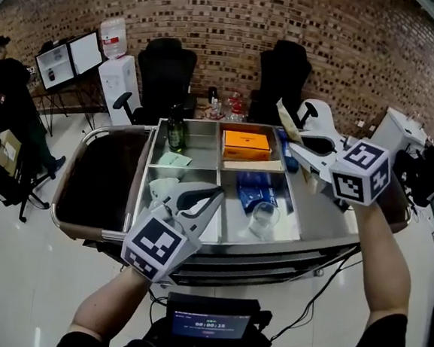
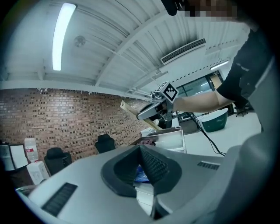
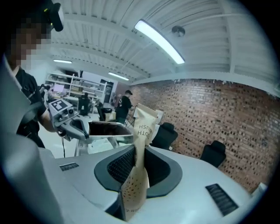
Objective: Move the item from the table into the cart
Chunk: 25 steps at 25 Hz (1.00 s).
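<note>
The item is a flat beige paper packet (image 1: 285,120) with printed lettering, and my right gripper (image 1: 303,155) is shut on its lower end above the right side of the steel cart (image 1: 317,238). In the right gripper view the packet (image 3: 141,175) stands upright between the ribbed pads (image 3: 120,164). My left gripper (image 1: 214,194) hovers over the cart's front left compartment; its jaws meet at the tips with nothing between them (image 2: 141,151). Each gripper also shows in the other's view: the right gripper (image 2: 153,109) with the packet (image 2: 130,108), and the left gripper (image 3: 65,116).
The cart's compartments hold a green bottle (image 1: 176,131), an orange box (image 1: 246,140), a blue packet (image 1: 257,191), a clear cup (image 1: 262,220) and a green paper (image 1: 174,159). A brown bin (image 1: 100,174) joins its left side. Black chairs (image 1: 165,74) and a brick wall stand behind.
</note>
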Tool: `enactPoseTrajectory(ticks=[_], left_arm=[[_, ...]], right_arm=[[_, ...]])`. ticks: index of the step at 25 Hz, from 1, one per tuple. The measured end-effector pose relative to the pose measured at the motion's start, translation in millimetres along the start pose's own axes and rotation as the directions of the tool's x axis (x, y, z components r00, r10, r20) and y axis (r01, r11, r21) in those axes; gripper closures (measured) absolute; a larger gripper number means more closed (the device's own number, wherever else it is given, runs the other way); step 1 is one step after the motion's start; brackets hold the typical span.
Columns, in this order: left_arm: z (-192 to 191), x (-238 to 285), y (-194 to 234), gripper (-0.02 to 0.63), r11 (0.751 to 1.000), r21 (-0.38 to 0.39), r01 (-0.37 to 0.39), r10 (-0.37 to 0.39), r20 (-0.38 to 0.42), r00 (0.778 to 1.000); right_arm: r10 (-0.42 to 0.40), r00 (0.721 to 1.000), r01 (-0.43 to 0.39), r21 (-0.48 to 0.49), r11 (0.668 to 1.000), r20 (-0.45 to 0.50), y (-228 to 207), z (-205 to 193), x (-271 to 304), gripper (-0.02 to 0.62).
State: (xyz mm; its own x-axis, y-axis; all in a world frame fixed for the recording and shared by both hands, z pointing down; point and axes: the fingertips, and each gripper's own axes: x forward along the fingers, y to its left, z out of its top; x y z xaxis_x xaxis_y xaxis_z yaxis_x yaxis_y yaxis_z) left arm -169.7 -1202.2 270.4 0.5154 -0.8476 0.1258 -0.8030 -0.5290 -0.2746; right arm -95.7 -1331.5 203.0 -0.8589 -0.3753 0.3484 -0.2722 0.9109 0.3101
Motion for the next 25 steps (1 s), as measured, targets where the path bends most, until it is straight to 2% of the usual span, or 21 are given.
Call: enactPoseTrajectory(ticks=[3, 8, 13, 17, 20, 25], left_arm=[[-8.5, 5.0, 8.6, 0.604, 0.998, -0.034, -0.044, 0.043, -0.013, 0.999], [-17.0, 9.4, 24.1, 0.604, 0.991, -0.034, -0.133, 0.132, -0.026, 0.991], [-39.6, 13.9, 40.2, 0.604, 0.979, -0.069, -0.191, 0.187, -0.053, 0.981], [-46.8, 5.3, 52.6, 0.604, 0.968, -0.097, -0.231, 0.225, -0.066, 0.972], [-51.3, 8.3, 58.6, 0.604, 0.968, -0.083, -0.238, 0.232, -0.080, 0.969], [-67.4, 24.8, 64.6, 0.604, 0.971, -0.089, -0.224, 0.216, -0.091, 0.972]], right_arm=[[0.087, 0.994, -0.094, -0.095, 0.991, -0.067, -12.3, -10.0, 27.6, 0.554], [0.200, 0.969, -0.223, -0.161, 0.961, -0.145, -27.1, -22.7, 58.9, 0.554], [0.309, 0.906, -0.373, -0.200, 0.906, -0.288, -34.4, -55.7, 104.2, 0.554], [0.355, 0.865, -0.441, -0.198, 0.875, -0.354, -39.9, -78.7, 137.7, 0.554], [0.399, 0.829, -0.490, -0.167, 0.856, -0.391, -41.1, -96.6, 153.9, 0.554], [0.440, 0.736, -0.577, -0.137, 0.805, -0.515, -37.8, -138.4, 180.6, 0.554]])
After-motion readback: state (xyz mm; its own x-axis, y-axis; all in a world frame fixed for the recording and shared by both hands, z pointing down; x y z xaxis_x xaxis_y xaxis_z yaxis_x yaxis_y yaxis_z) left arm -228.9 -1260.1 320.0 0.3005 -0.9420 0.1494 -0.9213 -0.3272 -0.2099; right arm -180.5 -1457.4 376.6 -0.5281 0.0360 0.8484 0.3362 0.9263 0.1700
